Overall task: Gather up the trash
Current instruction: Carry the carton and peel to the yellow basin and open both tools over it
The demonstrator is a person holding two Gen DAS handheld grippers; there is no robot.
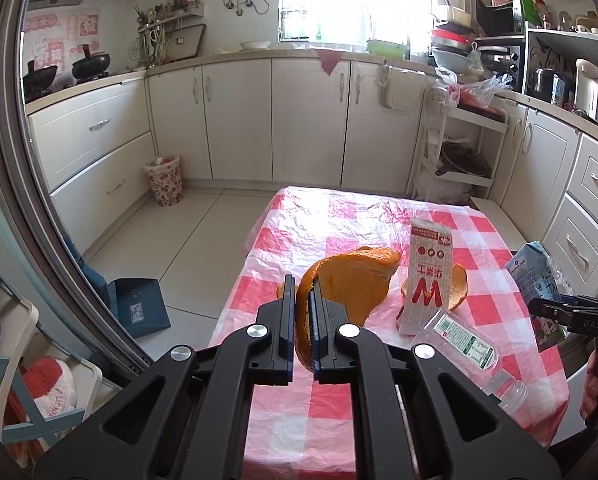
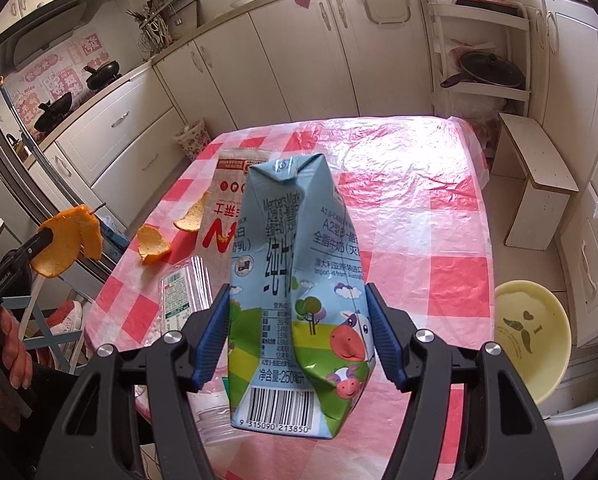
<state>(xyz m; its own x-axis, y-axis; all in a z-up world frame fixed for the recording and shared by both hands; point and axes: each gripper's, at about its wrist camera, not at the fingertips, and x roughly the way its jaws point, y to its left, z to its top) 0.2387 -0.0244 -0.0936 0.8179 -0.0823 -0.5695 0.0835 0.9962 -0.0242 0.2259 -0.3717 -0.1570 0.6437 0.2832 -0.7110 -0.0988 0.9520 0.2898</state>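
Note:
My left gripper (image 1: 302,292) is shut on a large orange peel (image 1: 351,280) and holds it above the red-checked table (image 1: 339,216); it also shows at the left of the right wrist view (image 2: 65,246). My right gripper (image 2: 297,300) is shut on a blue milk carton (image 2: 299,280), held above the table; the carton shows at the right edge of the left wrist view (image 1: 533,276). On the table stand a white-and-red carton (image 1: 427,276), an empty clear plastic bottle (image 1: 475,352) on its side, and two smaller peel pieces (image 2: 153,244) (image 2: 191,218).
A yellow bowl (image 2: 535,340) sits low to the right of the table. A flowered waste bin (image 1: 165,180) stands on the floor by the cabinets. A small white bench (image 2: 535,176) is beyond the table's right side. A blue box (image 1: 139,306) lies on the floor left.

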